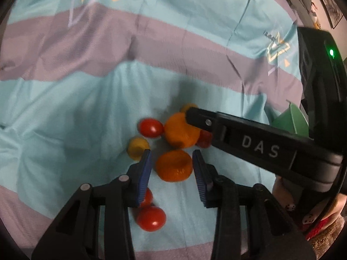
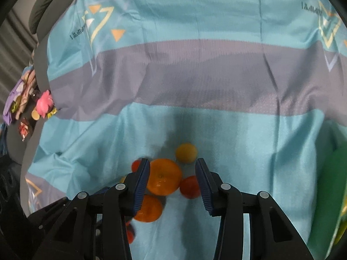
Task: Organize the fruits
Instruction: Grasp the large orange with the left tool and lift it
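Several small fruits lie in a cluster on a blue and purple striped cloth. In the left wrist view my left gripper is open, its blue pads either side of an orange. A second orange, red tomatoes and a yellow fruit lie around it. The right gripper's finger reaches in from the right over the second orange. In the right wrist view my right gripper is open above an orange, a red fruit and a yellow fruit.
A green container stands at the right edge of the cloth; it also shows in the right wrist view. Pink and purple toys lie off the cloth at the far left. A framed picture hangs at the top right.
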